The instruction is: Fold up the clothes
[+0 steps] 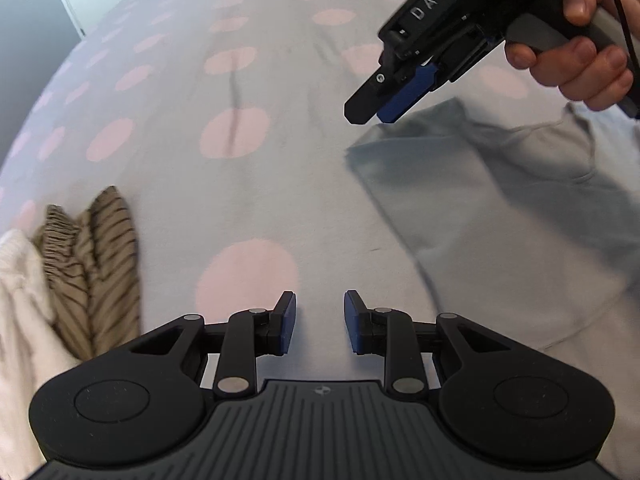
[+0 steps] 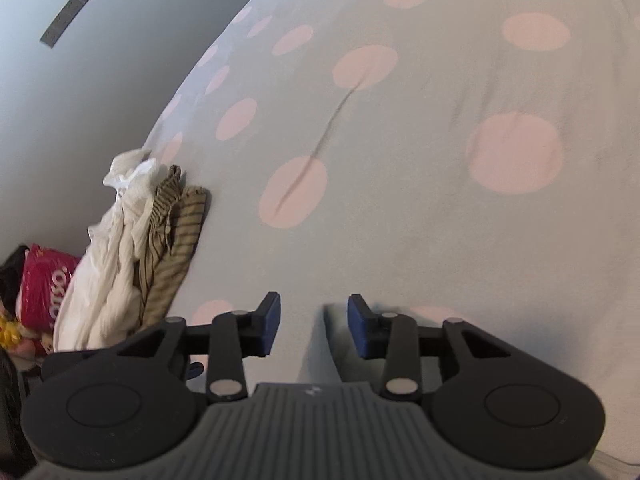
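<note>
Hovering over a soft, pink-dotted bedspread (image 1: 248, 208), both tongs, left (image 1: 320, 322) and right (image 2: 314, 326), gape empty; a smooth grey-blue garment (image 1: 500, 208) lies flat beside crumpled striped cloth (image 1: 100, 264).

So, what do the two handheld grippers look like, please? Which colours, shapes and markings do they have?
Both are matte black with blue pads on the two fingers, round discs at the sides and a ribbed grey plate. The right gripper bears raised letters "DAS", has a grey handle and a black cable. The left gripper looks the same.
</note>
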`<state>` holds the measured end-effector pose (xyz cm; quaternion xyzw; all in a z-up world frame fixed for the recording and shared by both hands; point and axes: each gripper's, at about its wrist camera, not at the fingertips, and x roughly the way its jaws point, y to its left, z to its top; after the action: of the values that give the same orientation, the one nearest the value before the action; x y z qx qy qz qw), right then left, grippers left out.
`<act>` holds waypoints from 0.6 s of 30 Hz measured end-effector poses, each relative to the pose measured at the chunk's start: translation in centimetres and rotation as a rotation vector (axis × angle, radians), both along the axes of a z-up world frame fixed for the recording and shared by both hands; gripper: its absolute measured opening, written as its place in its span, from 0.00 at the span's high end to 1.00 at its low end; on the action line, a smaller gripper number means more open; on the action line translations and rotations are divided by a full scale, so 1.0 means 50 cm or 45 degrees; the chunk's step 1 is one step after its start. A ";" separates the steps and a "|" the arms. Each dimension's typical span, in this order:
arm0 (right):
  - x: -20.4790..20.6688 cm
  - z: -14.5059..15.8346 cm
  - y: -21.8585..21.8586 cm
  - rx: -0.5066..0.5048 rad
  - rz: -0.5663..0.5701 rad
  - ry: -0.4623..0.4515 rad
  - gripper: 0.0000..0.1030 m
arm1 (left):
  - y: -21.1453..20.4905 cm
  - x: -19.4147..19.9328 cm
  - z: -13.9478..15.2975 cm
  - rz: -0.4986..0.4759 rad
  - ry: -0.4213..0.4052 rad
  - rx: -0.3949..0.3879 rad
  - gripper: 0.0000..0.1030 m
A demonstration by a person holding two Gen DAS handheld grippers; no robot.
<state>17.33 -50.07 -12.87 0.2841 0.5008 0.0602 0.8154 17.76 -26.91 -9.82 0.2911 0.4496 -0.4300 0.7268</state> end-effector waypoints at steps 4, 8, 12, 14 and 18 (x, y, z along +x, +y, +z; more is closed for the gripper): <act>-0.081 0.019 -0.013 -0.064 0.004 -0.006 0.61 | -0.009 -0.019 0.001 -0.049 0.021 -0.023 0.75; -0.209 0.036 -0.045 -0.149 -0.057 0.010 0.61 | -0.014 -0.038 -0.004 -0.073 -0.017 0.014 0.74; -0.369 0.059 -0.113 -0.226 -0.242 0.052 0.61 | -0.015 -0.044 -0.002 -0.063 -0.007 0.017 0.74; -0.457 0.064 -0.151 -0.269 -0.369 0.097 0.61 | -0.011 -0.049 0.002 -0.081 -0.019 0.011 0.74; -0.609 0.050 -0.210 -0.315 -0.608 0.222 0.61 | -0.016 -0.065 -0.003 -0.117 -0.069 0.042 0.74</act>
<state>-13.13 -60.58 -10.38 0.2965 0.4915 -0.2201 0.7887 14.53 -27.71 -9.99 0.3350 0.4230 -0.4475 0.7132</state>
